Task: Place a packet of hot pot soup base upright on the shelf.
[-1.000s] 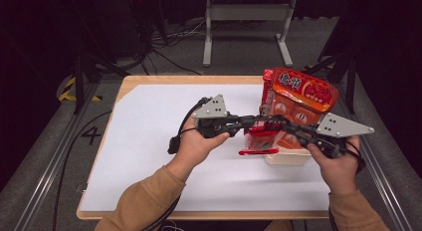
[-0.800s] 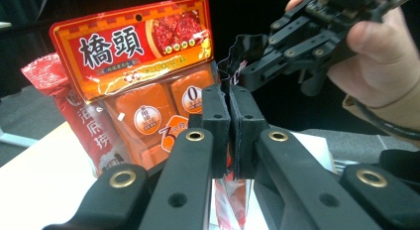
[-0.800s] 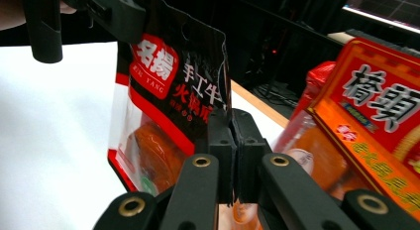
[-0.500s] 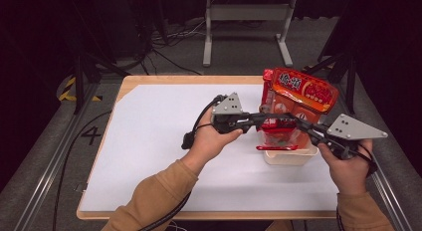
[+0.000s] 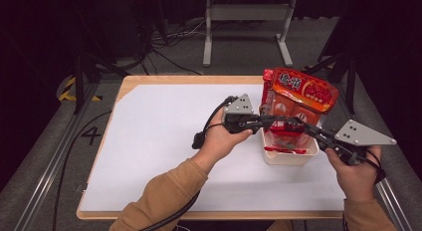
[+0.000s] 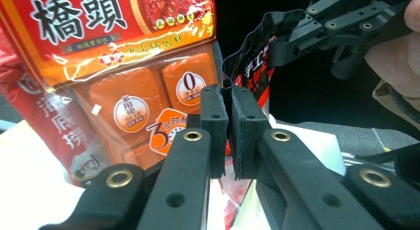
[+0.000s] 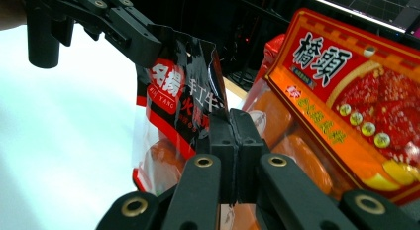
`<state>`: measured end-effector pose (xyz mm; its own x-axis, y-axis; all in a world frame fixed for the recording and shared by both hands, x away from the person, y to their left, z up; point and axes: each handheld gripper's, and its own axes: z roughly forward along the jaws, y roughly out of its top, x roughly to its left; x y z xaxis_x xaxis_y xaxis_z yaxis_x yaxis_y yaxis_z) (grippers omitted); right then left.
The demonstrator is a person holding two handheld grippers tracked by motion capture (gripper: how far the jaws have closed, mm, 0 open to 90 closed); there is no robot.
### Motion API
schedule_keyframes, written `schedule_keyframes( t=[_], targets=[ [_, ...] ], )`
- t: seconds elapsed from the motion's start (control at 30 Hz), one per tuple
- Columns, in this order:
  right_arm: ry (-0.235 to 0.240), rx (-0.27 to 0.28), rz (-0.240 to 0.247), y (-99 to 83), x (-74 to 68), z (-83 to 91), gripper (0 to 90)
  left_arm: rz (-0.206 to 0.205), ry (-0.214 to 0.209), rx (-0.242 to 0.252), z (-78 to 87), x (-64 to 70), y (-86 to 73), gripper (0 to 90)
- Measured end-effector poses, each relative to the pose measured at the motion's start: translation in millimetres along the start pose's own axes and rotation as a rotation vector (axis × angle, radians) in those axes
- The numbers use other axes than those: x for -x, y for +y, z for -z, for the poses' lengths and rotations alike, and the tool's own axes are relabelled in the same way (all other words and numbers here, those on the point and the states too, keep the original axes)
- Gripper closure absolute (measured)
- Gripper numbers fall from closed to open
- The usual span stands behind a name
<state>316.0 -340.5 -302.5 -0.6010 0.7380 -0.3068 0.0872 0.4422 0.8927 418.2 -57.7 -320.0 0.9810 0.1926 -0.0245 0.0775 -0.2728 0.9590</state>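
Black-topped pouch: clamped by left gripper and right gripper; white tub at 6 o'clock.

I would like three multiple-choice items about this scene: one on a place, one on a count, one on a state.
1. Where does the white rectangular plastic tub stand?
A. right part of the table
B. left part
C. on the floor

2. How many grippers pinch the black-and-red printed plastic pouch?
A. none
B. one
C. two

3. How do the jaws of the left gripper stand?
A. wide open
B. shut on the pouch's edge
C. shut on nothing

Answers:
1 A, the high view shows it between the two hands at the right.
2 C, the right gripper grips it too.
3 B, its pads squeeze the film.
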Motion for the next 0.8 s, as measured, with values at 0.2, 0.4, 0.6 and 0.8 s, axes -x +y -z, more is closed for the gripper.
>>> schedule_keyframes(
  t=[0.2,0.4,0.6,0.8],
  targets=[
    [0.001,-0.020,-0.031,-10.4,1.5,3.6,88.9,0.005,-0.018,-0.013,-8.6,1.9,-2.1,86.4],
    [-0.003,-0.034,-0.064,-19.2,2.7,6.1,88.5,0.019,-0.042,-0.015,-16.0,4.2,-2.3,86.5],
    [-0.013,-0.036,-0.067,-21.6,3.6,11.4,88.5,0.015,-0.055,-0.024,-20.5,7.5,-1.7,86.4],
    [-0.016,-0.056,-0.090,-25.9,5.3,11.0,86.8,0.021,-0.061,-0.045,-25.2,7.8,-4.8,86.3]
  ],
)
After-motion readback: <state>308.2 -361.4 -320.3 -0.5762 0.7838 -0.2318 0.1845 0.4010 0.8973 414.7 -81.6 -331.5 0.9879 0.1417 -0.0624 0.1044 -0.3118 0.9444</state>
